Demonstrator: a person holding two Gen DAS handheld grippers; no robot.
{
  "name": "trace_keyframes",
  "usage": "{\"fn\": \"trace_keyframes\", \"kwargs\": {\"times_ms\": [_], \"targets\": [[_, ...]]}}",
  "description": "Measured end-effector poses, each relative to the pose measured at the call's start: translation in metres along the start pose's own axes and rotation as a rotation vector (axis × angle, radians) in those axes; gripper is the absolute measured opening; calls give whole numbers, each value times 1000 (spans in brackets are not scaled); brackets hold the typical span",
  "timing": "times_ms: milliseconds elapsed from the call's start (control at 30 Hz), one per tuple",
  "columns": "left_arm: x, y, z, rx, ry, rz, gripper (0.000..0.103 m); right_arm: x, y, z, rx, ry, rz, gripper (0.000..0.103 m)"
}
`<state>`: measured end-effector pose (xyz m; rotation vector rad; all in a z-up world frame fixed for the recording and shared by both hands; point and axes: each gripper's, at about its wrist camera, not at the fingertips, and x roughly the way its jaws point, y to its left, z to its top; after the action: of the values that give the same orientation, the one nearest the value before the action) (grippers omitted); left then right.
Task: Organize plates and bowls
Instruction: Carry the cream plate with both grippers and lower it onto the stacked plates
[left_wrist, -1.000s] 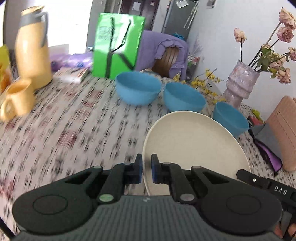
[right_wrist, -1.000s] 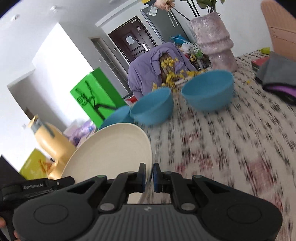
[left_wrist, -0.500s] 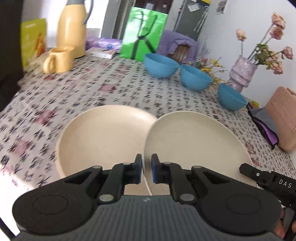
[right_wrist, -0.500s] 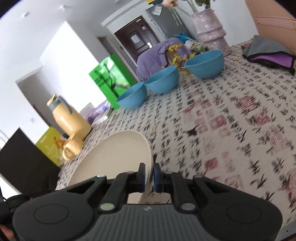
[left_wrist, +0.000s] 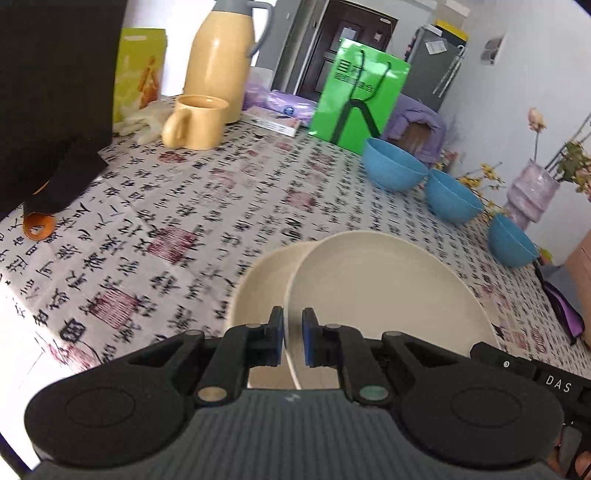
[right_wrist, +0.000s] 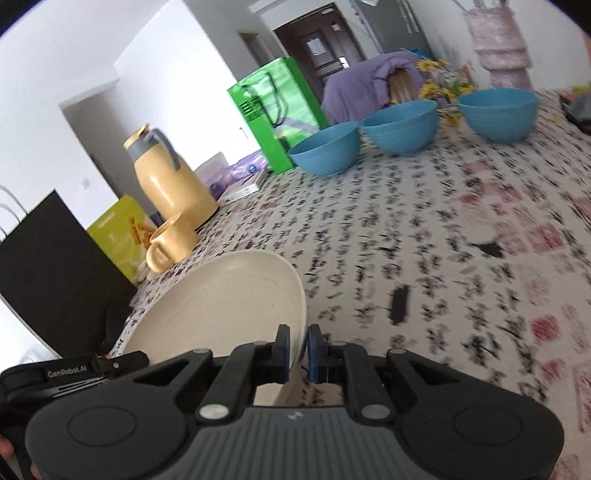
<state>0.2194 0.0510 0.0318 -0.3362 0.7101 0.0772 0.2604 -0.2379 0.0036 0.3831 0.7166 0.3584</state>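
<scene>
Stacking underway: left gripper (left_wrist: 293, 341) and right gripper (right_wrist: 298, 350), each clamped on the cream plate (left_wrist: 384, 295), must lower it squarely onto the lower plate (left_wrist: 258, 291) mid-table.

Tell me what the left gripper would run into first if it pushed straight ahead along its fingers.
The left gripper is clamped on the upper cream plate, which probably meets the lower cream plate first; depth is uncertain.
</scene>
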Motion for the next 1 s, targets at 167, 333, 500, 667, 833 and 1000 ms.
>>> {"fn": "trace_keyframes", "kwargs": {"times_ms": [167,333,500,667,833,1000], "targets": [[12,16,6,-3,8,5,10,22,19,2,-75,9,-32,11],[18,21,7,18,8,0,10,31,32,2,-141,-3,-71,12],[19,23,6,47,-11,23,11,38,42,-3,-216,-2,-117,17],[18,23,6,70,-16,-2,11,40,51,-9,-296,-17,-147,20],[13,20,6,78,-33,-1,14,42,58,-16,-386,-22,-173,23],[2,18,5,87,-71,12,40,32,55,-13,-375,-46,-167,34]]}}
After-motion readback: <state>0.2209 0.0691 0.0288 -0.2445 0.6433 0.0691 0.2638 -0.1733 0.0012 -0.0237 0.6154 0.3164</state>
